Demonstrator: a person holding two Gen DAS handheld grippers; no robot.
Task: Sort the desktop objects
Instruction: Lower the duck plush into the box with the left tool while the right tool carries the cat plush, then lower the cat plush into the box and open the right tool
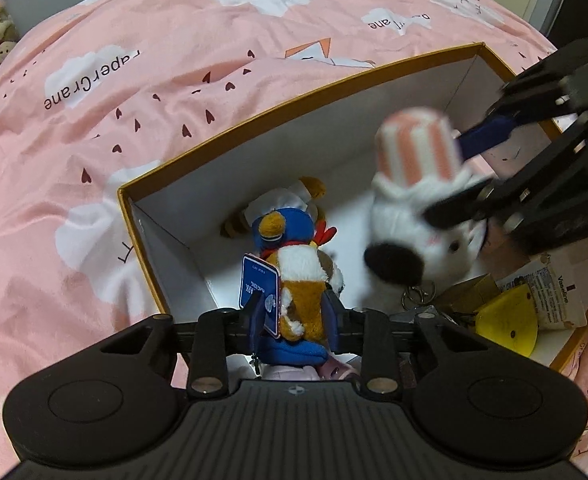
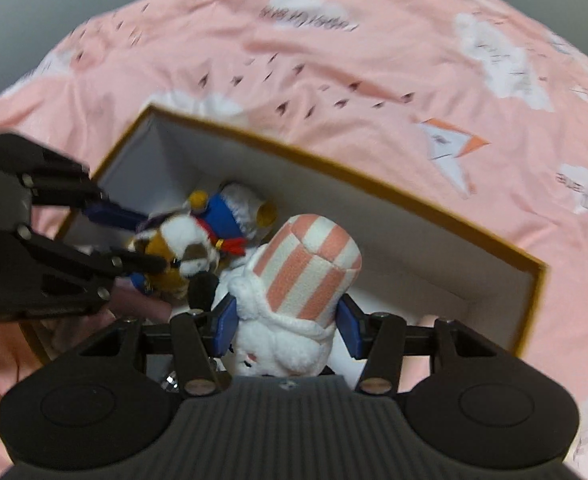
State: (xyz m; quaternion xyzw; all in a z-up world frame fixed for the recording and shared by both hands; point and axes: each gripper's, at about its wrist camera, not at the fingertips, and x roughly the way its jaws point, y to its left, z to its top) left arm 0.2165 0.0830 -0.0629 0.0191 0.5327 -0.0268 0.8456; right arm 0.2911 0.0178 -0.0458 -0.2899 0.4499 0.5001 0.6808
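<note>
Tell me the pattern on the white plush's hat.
Pink and white stripes on the hat; clearest in the right wrist view.

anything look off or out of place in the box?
Nothing damaged or spilled. The box holds a loose jumble: a Vaseline packet, a yellow piece and a key ring in one corner, beside the plush toys. The white plush and brown plush are each in a gripper.

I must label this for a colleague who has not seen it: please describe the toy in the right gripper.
On the pink bedspread lies an open gold-rimmed box. Above it, the right gripper holds a white plush toy. Unlike the brown one, it wears a pink-and-white striped hat.
</note>
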